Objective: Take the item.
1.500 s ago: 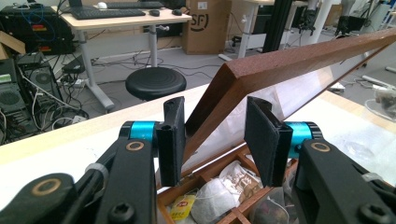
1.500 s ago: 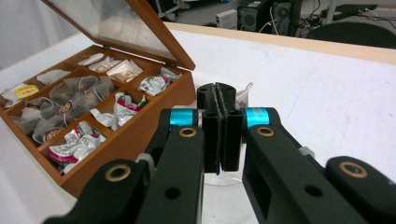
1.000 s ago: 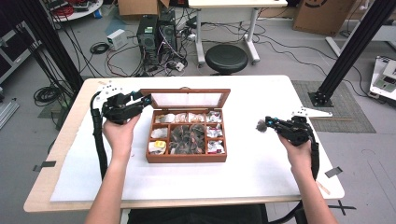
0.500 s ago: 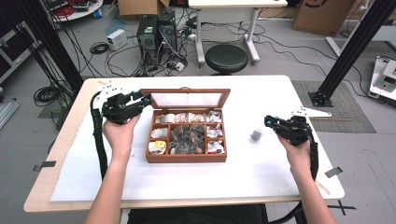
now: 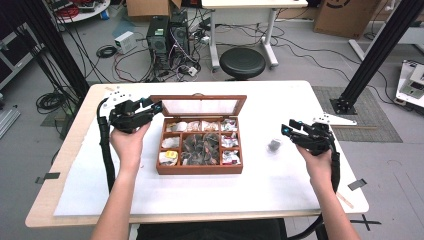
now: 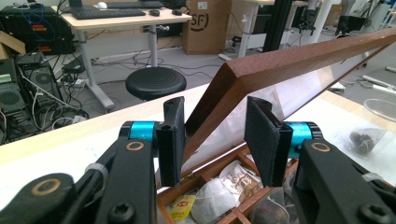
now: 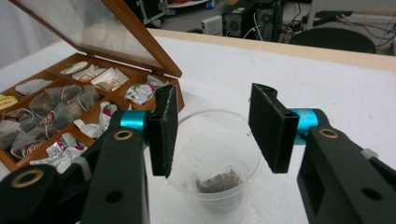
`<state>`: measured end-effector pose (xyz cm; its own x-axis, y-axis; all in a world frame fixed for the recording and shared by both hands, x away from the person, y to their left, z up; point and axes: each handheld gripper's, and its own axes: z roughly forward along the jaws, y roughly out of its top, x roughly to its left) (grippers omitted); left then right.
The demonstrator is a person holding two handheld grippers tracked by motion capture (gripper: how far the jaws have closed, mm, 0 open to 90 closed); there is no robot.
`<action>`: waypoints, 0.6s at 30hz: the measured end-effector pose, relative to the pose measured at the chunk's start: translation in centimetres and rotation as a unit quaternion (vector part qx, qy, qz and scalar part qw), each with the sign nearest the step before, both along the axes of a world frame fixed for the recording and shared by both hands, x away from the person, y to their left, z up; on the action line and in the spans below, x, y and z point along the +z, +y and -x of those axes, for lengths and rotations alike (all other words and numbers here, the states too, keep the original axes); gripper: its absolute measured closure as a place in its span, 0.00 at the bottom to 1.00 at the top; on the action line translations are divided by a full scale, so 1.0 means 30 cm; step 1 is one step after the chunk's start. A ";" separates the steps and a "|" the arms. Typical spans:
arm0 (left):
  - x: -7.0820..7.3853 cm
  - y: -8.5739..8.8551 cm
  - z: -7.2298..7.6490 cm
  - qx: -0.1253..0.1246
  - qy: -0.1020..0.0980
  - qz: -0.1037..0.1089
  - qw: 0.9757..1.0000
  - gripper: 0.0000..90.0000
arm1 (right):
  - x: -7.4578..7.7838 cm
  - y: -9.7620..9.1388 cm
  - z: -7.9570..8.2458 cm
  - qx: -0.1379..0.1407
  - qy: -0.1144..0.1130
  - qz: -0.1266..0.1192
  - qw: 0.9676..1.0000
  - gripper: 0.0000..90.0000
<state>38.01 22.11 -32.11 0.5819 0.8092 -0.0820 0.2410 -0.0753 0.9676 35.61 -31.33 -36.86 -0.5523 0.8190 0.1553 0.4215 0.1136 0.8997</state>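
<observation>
High view: your left gripper (image 5: 156, 108) sits at the far left corner of the hinged wooden tea box (image 5: 200, 169), whose glass-paned lid (image 5: 199, 105) stands open toward the far edge of the white-topped table (image 5: 150, 192). Your right gripper (image 5: 286, 130) rests to the right of the box, and the small clear plastic cup (image 5: 274, 145) stands on the table just ahead of its jaws, between that gripper and the box, so your right hand is by far the nearer one to it.

Left gripper view: the jaws are clamped on the lid's brown wooden frame (image 6: 289, 56), which rises slanting between the pads (image 6: 172, 140). Below them lie compartments of paper-wrapped tea bags (image 6: 212, 198).

Right gripper view: the jaws have just been opening and now stand apart, one either side of the cup (image 7: 215, 154) without pressing it. The cup stands upright on the table directly ahead and slightly below, thin-walled and see-through, with a dark pyramid tea bag (image 7: 219, 181) slumped on its bottom. The open box (image 7: 88, 112) lies off to the left.
</observation>
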 end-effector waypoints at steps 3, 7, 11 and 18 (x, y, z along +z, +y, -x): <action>-0.001 0.000 0.000 0.000 0.000 0.000 1.000 0.65 | 0.008 0.004 0.005 0.002 -0.005 -0.002 1.000 0.56; -0.001 0.000 0.000 -0.001 0.001 0.001 1.000 0.65 | 0.017 0.007 0.008 0.004 -0.013 -0.002 1.000 0.55; -0.001 0.000 0.001 -0.001 0.001 -0.002 1.000 0.64 | 0.025 0.009 0.012 0.004 -0.016 -0.002 1.000 0.53; -0.004 -0.003 0.001 0.001 0.000 -0.002 1.000 0.64 | 0.037 0.008 0.016 0.006 -0.023 -0.005 1.000 0.50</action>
